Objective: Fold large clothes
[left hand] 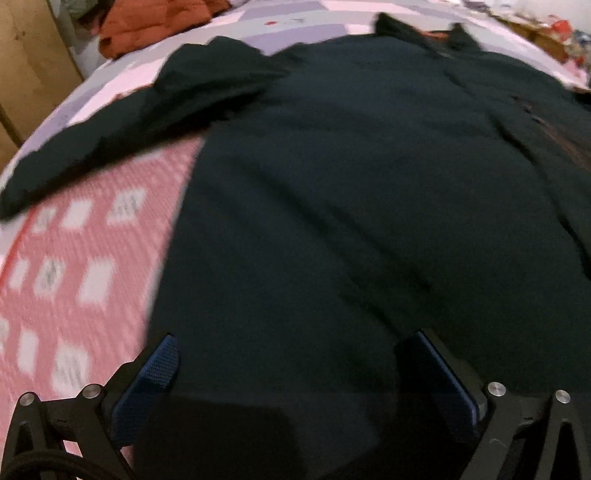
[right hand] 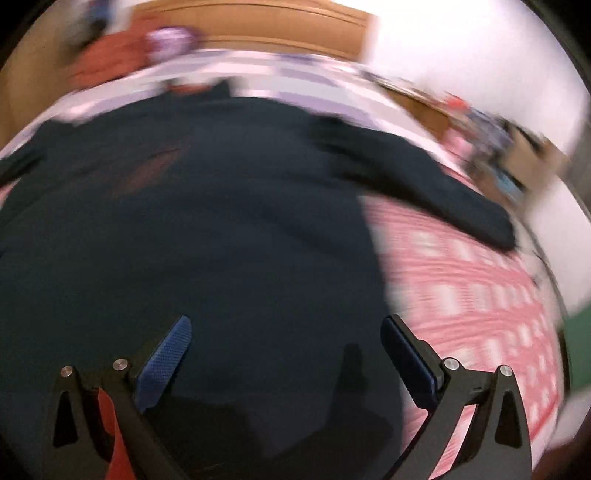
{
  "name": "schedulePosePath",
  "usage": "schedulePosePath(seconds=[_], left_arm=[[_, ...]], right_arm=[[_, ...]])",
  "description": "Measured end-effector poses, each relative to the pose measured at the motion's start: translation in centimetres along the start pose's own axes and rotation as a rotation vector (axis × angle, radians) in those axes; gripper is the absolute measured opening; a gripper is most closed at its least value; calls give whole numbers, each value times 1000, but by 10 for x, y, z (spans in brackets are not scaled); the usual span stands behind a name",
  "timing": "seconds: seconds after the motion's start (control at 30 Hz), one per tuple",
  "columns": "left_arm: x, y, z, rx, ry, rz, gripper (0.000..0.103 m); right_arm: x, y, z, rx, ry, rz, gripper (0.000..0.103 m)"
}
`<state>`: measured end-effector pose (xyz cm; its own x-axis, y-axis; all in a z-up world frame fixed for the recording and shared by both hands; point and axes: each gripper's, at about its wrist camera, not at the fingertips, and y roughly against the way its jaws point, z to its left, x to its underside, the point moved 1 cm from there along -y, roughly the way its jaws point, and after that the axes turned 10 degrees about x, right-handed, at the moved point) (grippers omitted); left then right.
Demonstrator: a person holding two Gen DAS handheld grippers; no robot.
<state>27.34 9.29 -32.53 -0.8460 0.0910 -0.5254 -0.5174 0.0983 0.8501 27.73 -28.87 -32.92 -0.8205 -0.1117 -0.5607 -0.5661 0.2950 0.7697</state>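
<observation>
— Where is the garment lying?

— I'm seeing one dark jacket (left hand: 332, 206) spreading flat across the pink checked bedspread (left hand: 74, 251), collar at twelve o'clock, hem nearest me. Two sleeves: one is reaching out toward nine o'clock in the left view, the other sleeve (right hand: 436, 192) toward three o'clock in the right view.

— Jaws?

— I'm holding the left gripper (left hand: 288, 354) and the right gripper (right hand: 288, 339) both spread wide, gripping nothing, hovering over the hem.

— How is it going to handle?

— I'm judging it soft, limp, fairly heavy; I'm planning to pinch a sleeve's cuff or a hem corner. One orange garment (left hand: 155, 22) is sitting at eleven o'clock.
</observation>
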Motion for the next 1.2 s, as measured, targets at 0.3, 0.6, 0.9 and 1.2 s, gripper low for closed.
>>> schedulePosePath(seconds=[0.3, 0.6, 0.9, 1.2], left_arm=[[56, 45, 28, 96, 27, -30, 103], [101, 77, 3, 24, -60, -8, 103], [160, 106, 51, -142, 5, 54, 103], [137, 118, 73, -189, 71, 12, 103]], right_arm=[[81, 2, -31, 55, -36, 84, 103], [96, 41, -23, 4, 38, 49, 103], [160, 43, -59, 51, 85, 99, 103], [171, 31, -150, 253, 4, 223, 103]])
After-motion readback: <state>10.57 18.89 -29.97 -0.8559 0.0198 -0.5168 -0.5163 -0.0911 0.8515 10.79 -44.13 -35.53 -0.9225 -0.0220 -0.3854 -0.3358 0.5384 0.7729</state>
